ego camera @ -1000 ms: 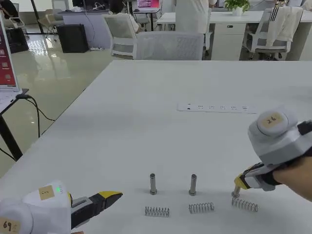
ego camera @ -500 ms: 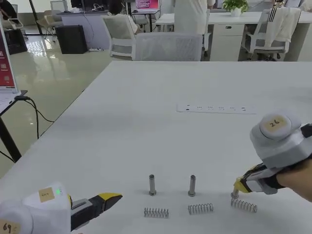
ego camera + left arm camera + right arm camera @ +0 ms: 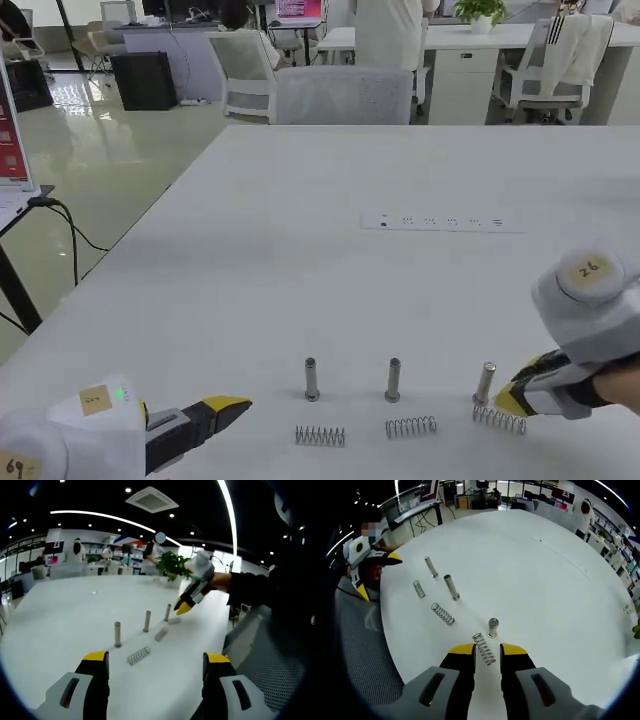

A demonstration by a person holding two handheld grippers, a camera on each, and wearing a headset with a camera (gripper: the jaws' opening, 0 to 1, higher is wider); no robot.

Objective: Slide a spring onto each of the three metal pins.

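Drawing the right gripper (image 3: 515, 399) back off the end pin (image 3: 485, 382), setting its slightly parted fingers (image 3: 462, 651) around the near end of the spring (image 3: 484, 649) on the surface (image 3: 300, 250) beside it, beginning the first pick, next needing pinching, upending and threading over that pin, leaving the left gripper (image 3: 156, 657) wide apart, empty.

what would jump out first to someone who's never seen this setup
First, the three metal pins standing upright in a row near the front of the white table, with three springs lying flat just in front of them. Next, the right gripper, its yellow-tipped jaws on either side of the rightmost spring. The left gripper hovers wide open, low on the left of the head view.
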